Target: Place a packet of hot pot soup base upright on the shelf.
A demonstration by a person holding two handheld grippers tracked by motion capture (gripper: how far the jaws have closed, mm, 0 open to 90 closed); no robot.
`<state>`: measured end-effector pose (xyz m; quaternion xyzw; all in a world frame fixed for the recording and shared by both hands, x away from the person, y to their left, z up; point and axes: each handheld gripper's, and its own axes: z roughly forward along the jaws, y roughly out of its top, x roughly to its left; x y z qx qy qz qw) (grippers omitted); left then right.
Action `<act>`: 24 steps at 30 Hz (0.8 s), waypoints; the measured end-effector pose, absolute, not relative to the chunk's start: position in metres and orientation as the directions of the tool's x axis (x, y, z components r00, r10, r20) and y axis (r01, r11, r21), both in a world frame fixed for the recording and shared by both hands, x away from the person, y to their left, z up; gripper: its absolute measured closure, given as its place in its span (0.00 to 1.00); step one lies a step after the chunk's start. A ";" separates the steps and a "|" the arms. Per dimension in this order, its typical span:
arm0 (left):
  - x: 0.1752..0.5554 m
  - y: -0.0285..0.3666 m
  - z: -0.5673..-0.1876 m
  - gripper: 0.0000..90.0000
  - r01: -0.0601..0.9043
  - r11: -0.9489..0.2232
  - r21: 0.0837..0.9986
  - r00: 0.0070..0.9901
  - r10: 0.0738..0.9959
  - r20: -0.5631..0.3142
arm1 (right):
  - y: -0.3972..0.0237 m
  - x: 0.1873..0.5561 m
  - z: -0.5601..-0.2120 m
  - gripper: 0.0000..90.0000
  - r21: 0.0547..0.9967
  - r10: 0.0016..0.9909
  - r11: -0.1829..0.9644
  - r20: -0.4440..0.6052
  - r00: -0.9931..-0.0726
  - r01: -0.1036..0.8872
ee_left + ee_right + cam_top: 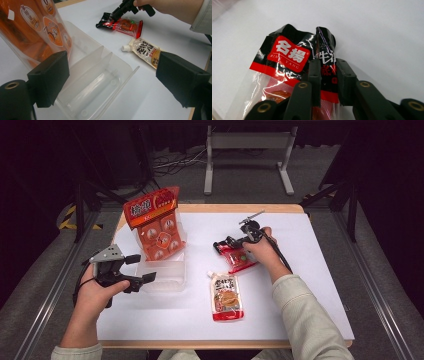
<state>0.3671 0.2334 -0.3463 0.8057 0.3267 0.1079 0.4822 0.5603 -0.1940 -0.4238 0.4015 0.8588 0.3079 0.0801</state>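
Observation:
A red-and-black sauce packet [241, 261] [289, 56] lies right of the table's centre. My right gripper [222, 244] [327, 65] is shut on its black top edge, a fold of film pinched between the pads; the left gripper view has this gripper [113, 15] and packet [126, 25] farther off. My left gripper [141, 268] [112, 67] stands open at the near left side of a clear plastic tray [165, 277] [100, 82], with nothing between its pads. An orange snack bag [157, 222] [32, 30] stands upright at the tray's far end.
A white spouted pouch [226, 296] [145, 51] lies flat in front of the red packet, near the table's front. The white table sheet [310, 250] has free room on the right. A metal stand [247, 142] is on the floor beyond the table.

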 end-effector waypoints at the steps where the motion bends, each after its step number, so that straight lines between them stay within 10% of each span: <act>1: 0.367 0.233 -0.346 0.14 0.422 -0.321 0.847 0.763 0.630 -0.141 | -0.194 0.560 -0.424 0.88 0.593 0.739 0.488 0.110 -0.665 0.640; 24: 0.367 0.229 -0.343 0.13 0.419 -0.289 0.861 0.755 0.638 -0.153 | -0.196 0.538 -0.383 0.98 0.641 0.725 0.490 0.077 -0.685 0.591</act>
